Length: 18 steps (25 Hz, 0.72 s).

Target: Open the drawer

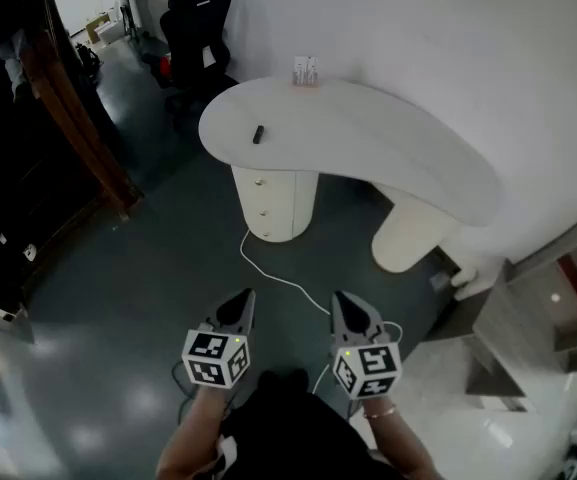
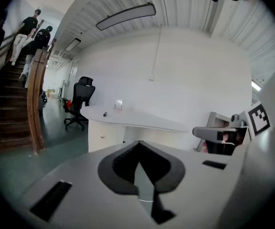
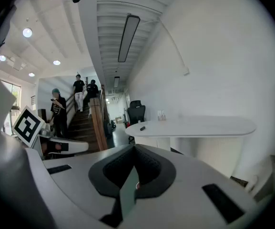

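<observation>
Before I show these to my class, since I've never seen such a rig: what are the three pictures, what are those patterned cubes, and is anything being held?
There is no robot here. A person holds a two-jaw tool in each hand, and the patterned cubes are part of those tools. The head view comes from a camera on the person's head, looking steeply down. In it the left gripper and the right gripper point towards a white desk across the dark floor.

The other two pictures come from cameras riding on each gripper, looking along its jaws. Both pairs of jaws are closed together with nothing between them.

On the desk lie a small dark object and a little holder by the wall. The drawers sit in the rounded pedestal below and look shut. A white cable runs over the floor.
</observation>
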Motion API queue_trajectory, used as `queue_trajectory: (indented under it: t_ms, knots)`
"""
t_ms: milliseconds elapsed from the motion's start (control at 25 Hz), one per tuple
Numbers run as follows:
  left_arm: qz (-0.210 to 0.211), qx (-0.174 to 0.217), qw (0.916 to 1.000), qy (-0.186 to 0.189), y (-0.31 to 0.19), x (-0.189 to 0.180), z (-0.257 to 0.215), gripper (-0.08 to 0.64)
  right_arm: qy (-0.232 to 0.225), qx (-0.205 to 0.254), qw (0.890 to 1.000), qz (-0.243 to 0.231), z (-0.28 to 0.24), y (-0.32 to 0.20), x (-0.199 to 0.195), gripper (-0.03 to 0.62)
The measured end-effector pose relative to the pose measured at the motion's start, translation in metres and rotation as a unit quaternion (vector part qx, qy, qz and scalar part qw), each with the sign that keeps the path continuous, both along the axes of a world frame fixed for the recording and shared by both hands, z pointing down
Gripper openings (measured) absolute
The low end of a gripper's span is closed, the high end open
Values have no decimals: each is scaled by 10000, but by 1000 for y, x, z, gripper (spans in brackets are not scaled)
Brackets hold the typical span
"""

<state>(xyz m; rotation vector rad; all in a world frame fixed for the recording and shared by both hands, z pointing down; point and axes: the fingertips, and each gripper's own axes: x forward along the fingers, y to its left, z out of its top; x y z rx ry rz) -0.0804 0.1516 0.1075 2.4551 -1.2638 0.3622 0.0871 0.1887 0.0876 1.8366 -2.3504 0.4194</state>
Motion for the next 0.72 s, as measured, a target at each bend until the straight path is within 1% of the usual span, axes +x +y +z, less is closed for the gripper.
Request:
queue_trajectory:
  t_ms: [200,320,480,600,720]
  knots:
    - [29,-8,10000,-12,-1,6,1,2,-2,-28,10000,-23,2,-1,4,2]
    - [-16,-14,10000,-2,-2,5,2,2,6,-2,10000,-50,3,-3,5,2]
    - [-86,-5,10000,-29,-7,6,3,2,-83,-78,9999,-91,5,-6,8,2]
    - [-129,2,9999,-84,-11,8,5,2,-162,26,9997,-166,1,-9,11,3]
    - [-206,-8,9997,-117,-18,7,10,2,-132,138,9995,-234,-2,-14,15,3]
